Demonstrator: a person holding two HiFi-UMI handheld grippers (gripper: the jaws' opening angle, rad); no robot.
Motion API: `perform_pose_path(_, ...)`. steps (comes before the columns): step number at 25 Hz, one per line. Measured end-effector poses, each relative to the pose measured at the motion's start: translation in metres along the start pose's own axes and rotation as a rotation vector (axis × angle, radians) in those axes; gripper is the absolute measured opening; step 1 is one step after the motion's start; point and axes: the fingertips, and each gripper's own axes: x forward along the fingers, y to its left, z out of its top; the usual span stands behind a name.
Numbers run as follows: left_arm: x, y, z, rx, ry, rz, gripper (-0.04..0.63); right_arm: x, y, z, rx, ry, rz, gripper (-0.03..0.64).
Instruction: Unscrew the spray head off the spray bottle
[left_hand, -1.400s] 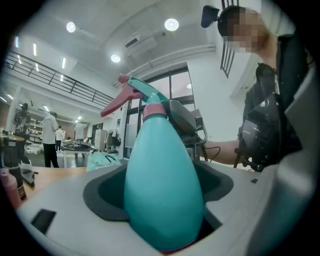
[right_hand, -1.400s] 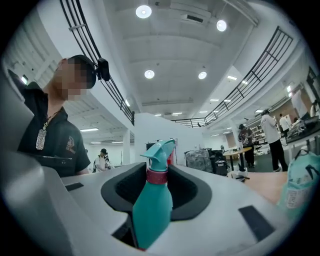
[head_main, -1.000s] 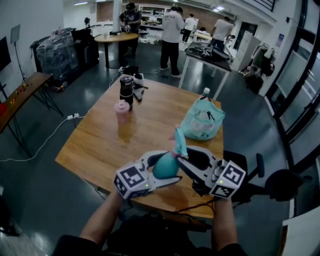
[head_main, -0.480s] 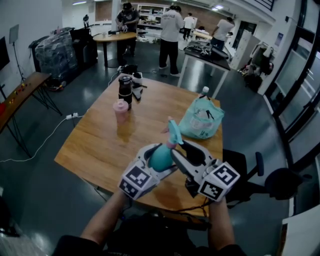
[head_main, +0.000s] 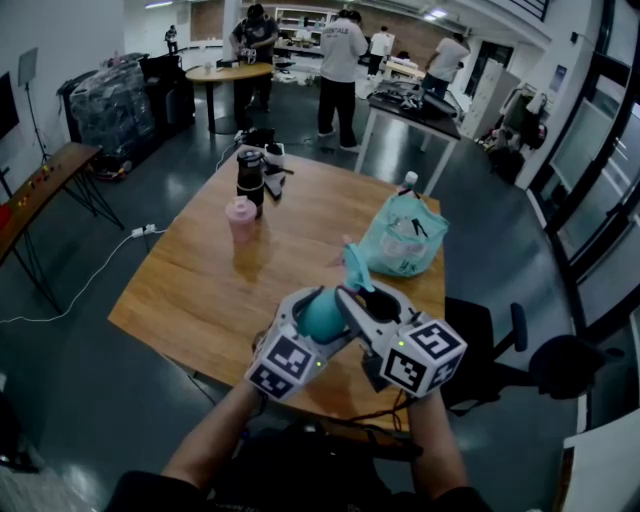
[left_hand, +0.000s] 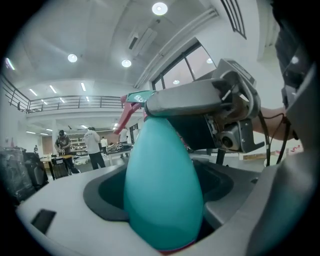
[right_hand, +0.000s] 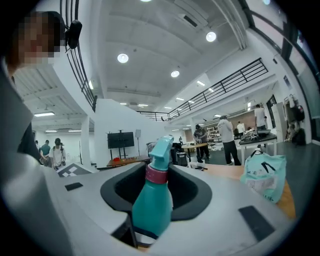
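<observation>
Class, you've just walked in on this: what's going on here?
A person holds a teal spray bottle above a wooden table with two hand-held grippers. The left gripper is clamped on the bottle's body. The right gripper has its jaws wide around the neck, apparently not gripping. The spray head is on the bottle, not yet unscrewed.

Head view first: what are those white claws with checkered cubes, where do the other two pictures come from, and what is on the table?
There is no robot here. A person holds a hand-operated gripper in each hand. The head view looks down from a camera on their head, and the other two pictures come from cameras riding on the grippers. The left gripper clamps the teal spray bottle by its body. The right gripper has its jaws around the bottle's upper part, below the spray head; whether they press is unclear. On the wooden table stand a pink cup, a dark flask and a teal bag.
</observation>
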Motion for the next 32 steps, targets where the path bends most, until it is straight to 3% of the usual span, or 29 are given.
perform_pose_path(13,-0.012,-0.022,0.015,-0.05,-0.074,-0.248,0.408,-0.014,0.011,0.011,0.036,-0.083,0.18,0.141)
perform_pose_path(32,0.0,-0.013,-0.014,-0.072,0.023,-0.182,0.408,-0.018,-0.008,0.054,-0.029,-0.2,0.096,0.141)
